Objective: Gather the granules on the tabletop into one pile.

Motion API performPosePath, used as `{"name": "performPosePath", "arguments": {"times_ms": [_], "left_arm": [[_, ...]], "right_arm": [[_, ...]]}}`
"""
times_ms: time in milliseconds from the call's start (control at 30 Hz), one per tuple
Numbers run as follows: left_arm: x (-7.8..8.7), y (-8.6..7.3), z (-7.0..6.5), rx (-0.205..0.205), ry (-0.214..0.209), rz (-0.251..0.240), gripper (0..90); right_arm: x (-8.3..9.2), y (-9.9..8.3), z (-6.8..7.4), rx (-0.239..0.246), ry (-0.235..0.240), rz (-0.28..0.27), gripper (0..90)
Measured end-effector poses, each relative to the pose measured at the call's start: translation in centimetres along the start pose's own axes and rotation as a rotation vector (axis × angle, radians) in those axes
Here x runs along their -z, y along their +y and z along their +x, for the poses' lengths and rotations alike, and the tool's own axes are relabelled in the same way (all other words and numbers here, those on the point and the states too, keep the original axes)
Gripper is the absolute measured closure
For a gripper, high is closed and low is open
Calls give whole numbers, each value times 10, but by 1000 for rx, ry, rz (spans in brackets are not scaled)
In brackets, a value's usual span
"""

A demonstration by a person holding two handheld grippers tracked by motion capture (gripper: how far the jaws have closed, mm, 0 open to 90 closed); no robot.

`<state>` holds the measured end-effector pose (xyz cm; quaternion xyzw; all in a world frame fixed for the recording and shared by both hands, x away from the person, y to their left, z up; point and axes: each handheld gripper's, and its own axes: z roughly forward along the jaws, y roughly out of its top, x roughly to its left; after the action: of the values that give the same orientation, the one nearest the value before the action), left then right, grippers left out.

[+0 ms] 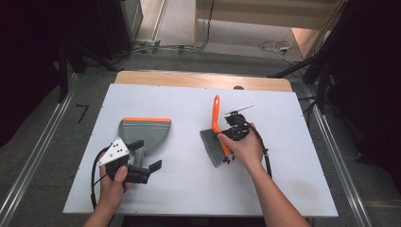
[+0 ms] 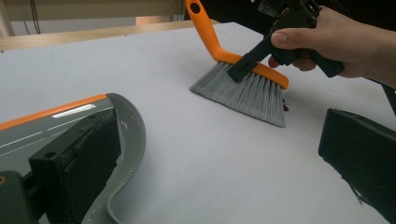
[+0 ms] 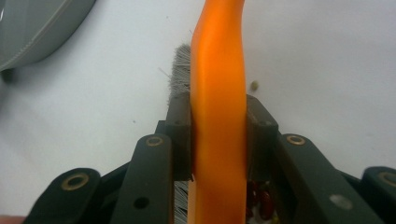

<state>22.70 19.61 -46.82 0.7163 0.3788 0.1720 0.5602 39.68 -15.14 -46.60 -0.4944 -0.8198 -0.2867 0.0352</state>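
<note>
A hand brush (image 1: 213,144) with grey bristles and an orange handle lies right of centre on the white table (image 1: 189,189). My right gripper (image 1: 231,135) is shut on its orange back (image 3: 218,93), one pad on each side; the left gripper view shows that grip too, on the brush (image 2: 252,91). A grey dustpan (image 1: 144,130) with an orange lip lies at the left. My left gripper (image 1: 146,155) stands open at the pan's near end. One of its fingers (image 2: 74,168) lies over the pan (image 2: 126,140), the other is well off to the side.
A few small dark-red bits (image 3: 259,200) lie under the brush near the right gripper, and one small green bit (image 3: 254,85) lies beside it. A wooden strip (image 1: 203,79) runs along the table's far edge. Cables trail off toward the near edge.
</note>
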Motion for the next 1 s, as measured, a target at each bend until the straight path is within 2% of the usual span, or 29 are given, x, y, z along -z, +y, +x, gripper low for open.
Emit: {"name": "performPosePath", "arguments": {"times_ms": [500,767,867,1000], "left_arm": [[0,0,1,5,2,-1,0],[2,0,1,6,3,-1,0],[1,0,1,5,4,-2,0],[0,0,2,6,7,0,0]], "right_arm": [[10,-1,-17,-27,-35,-3,672],[13,-2,-20,-30,-48,-5,672],[15,-2,-20,-39,-25,-17,673],[20,-3,-18,-35,32,-57,680]]}}
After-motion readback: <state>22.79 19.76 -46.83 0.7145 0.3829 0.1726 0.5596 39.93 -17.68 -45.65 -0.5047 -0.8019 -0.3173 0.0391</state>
